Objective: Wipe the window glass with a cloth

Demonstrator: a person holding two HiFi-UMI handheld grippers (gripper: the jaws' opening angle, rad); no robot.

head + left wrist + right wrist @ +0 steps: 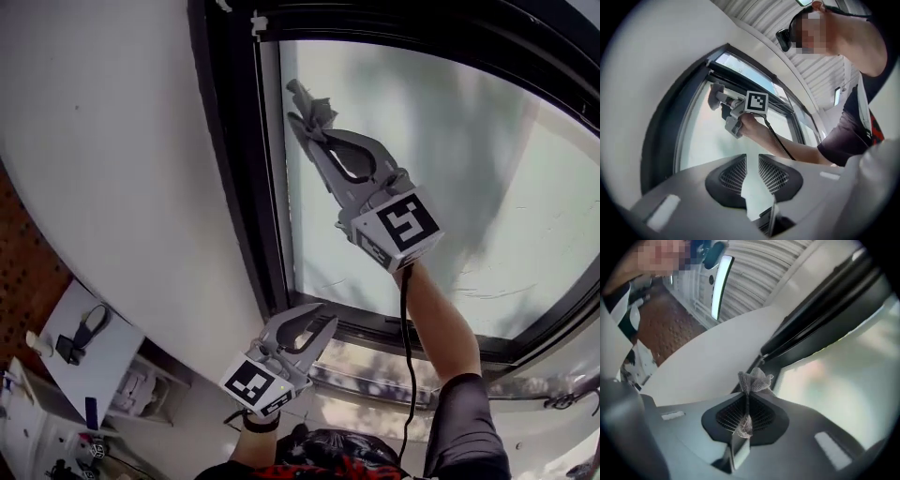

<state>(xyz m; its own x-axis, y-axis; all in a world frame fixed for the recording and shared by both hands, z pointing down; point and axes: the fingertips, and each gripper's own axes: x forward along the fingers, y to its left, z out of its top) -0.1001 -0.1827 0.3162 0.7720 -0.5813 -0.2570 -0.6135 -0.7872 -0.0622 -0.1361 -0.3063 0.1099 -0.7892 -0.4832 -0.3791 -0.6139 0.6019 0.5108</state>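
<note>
right gripper (306, 122) clamped on cloth (754, 379) by window glass (450, 178), left gripper (317, 317) parted, empty

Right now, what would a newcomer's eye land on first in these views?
First the right gripper, held high with its jaws shut on a small grey cloth, near the upper left corner of the window glass in the head view. Next the left gripper, low beside the dark window frame, with its jaws apart and empty.
</note>
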